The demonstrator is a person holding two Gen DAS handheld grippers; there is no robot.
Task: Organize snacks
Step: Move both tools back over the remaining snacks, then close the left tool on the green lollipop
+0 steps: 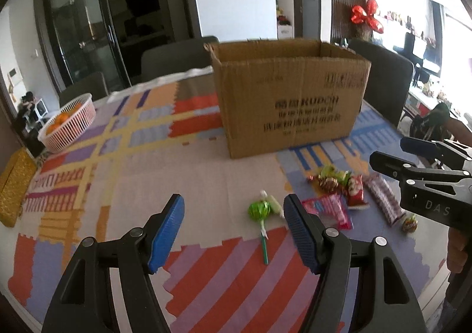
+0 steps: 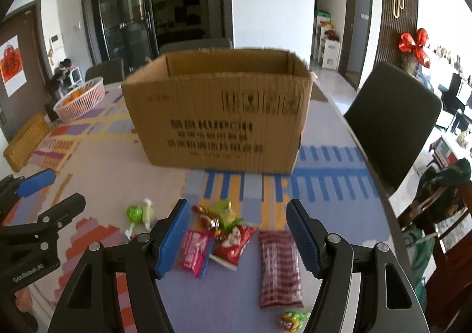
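- Two black grippers with blue pads hover low over the bench (image 1: 206, 167), which is covered by a patchwork cloth of red, purple, yellow and blue.
- On the left, the left gripper (image 1: 234, 232) has its jaws wide apart and holds nothing; a green lollipop (image 1: 259, 210) lies on the cloth between and just beyond the pads, its stick pointing back toward the gripper.
- On the right, the right gripper (image 2: 237, 240) also has its jaws wide apart and empty, hanging above a cluster of snacks.
- Between its pads lie a pink packet (image 2: 195, 253), a red packet (image 2: 234, 244) touching it, a green packet (image 2: 225, 213) behind them, and a long maroon-striped packet (image 2: 280, 269) just beside the right pad.
- A small red and yellow-green sweet (image 2: 293, 319) sits nearest the lower edge of the right view.
- Beyond the snacks stands an open cardboard box (image 2: 218, 114), upright, with dark printing on its front; its inside cannot be seen.
- Far left on the bench rests a pink basket (image 1: 70, 123) holding orange fruit, well apart from the box.
- Near the left bench edge lies a gold box (image 1: 14, 185).
- Dark chairs (image 2: 392, 114) stand around the bench.
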